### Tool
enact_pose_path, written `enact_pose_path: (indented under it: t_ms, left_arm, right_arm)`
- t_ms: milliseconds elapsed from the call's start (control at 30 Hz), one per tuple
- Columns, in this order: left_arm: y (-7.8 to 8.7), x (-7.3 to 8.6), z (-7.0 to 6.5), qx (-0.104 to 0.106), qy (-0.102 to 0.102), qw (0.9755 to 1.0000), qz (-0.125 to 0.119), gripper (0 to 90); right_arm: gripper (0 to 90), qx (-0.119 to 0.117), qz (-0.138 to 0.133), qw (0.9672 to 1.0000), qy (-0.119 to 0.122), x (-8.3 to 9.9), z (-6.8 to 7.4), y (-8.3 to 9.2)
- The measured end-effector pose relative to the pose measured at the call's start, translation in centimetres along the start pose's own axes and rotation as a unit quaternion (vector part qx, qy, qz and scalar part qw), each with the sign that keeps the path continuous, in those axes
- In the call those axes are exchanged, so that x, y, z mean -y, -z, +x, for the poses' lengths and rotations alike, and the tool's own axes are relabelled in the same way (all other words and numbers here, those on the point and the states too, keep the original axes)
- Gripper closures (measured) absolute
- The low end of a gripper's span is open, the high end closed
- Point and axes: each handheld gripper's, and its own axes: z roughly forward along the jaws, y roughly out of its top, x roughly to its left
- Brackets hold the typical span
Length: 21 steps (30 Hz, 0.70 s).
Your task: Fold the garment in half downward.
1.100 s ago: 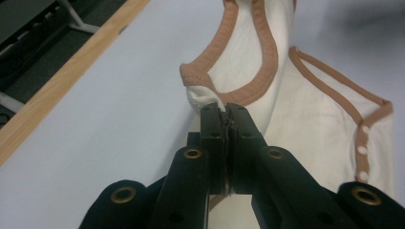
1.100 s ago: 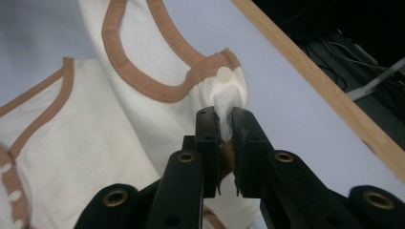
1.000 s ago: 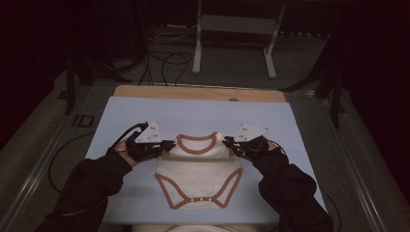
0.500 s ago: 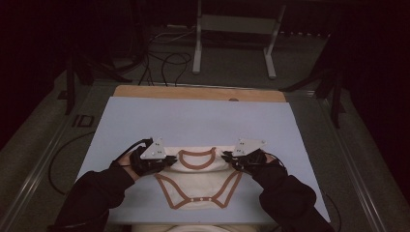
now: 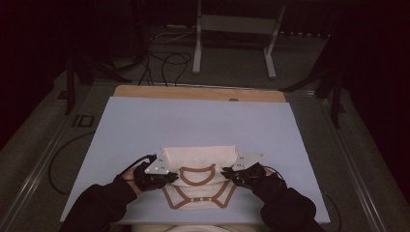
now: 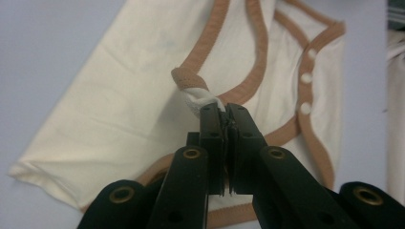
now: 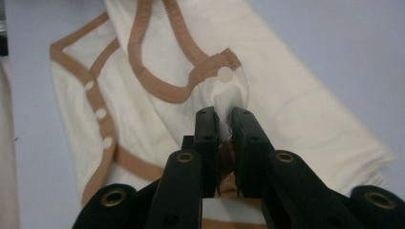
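Left hand-held gripper [image 6: 224,112] is clamping a shoulder corner of the baby bodysuit [image 5: 198,186], jaws pinched tight on a twist of cream cloth & tan trim. Right hand-held gripper [image 7: 224,117] is doing the same at the other shoulder, jaws squeezing a bunched bit of fabric beside a white snap. In the high view both grippers, left [image 5: 167,178] & right [image 5: 231,175], are sitting at either side of the tan neckline, lower centre of frame.

Bodysuit is lying on the lavender sheet [image 5: 145,125] covering the bench, near its bottom edge. It looks folded crosswise: neck end is being laid over the body, so a plain cream fold edge is showing toward the top of the frame & the snap crotch w/ tan binding is pointing to the bottom. Long axis is running top-to-bottom in the high view.

Handling, my guess: v. light, soft, floppy knit, not slippery, nothing fragile. It is sagging btwn the two grips, so corners need holding level. Best holds are probably the bound shoulder edges, where trim is giving the jaws something thicker to bite.
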Motion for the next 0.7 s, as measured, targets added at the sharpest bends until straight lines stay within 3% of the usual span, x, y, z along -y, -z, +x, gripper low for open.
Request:
enact_pose_path:
  t_ms: [200,233,267,333,400,433,467,567,700]
  left_arm:
    - [-0.4,0.6,-0.3,0.003,0.009,0.9999,-0.001,86.5]
    - [-0.5,0.7,-0.3,0.005,0.016,0.9999,-0.002,86.4]
    - [-0.6,0.7,-0.4,0.004,0.021,0.9998,0.001,86.0]
    - [-0.7,0.8,-0.3,0.005,0.032,0.9995,0.002,84.5]
    - [-0.7,0.8,0.0,0.007,0.044,0.9990,-0.003,76.3]
    - [-0.6,0.7,0.2,0.007,0.056,0.9984,-0.004,65.0]
    - [-0.4,0.6,0.5,0.007,0.063,0.9980,-0.004,60.0]
    - [0.1,0.1,1.1,0.005,0.076,0.9971,-0.004,52.7]
    - [0.2,-0.9,1.2,-0.001,0.073,0.9973,-0.001,45.1]
  right_arm:
    - [81.6,-0.011,0.015,0.9998,-0.010,0.9,0.3,-0.7]
    - [81.5,-0.016,0.017,0.9996,-0.018,1.0,0.4,-0.7]
    - [81.1,-0.016,0.019,0.9996,-0.011,1.2,0.3,-0.8]
    - [76.9,-0.023,0.027,0.9990,-0.027,1.5,0.2,-1.0]
    - [69.8,-0.029,0.028,0.9985,-0.038,1.7,-0.1,-1.1]
    - [63.3,-0.026,0.022,0.9986,-0.040,1.5,-0.4,-1.0]
    - [61.8,-0.030,0.019,0.9986,-0.038,1.3,-0.6,-0.8]
    - [60.0,-0.030,0.015,0.9991,-0.028,0.8,-0.9,-0.6]
    - [60.2,-0.024,0.018,0.9993,-0.024,-0.3,-1.9,-0.7]
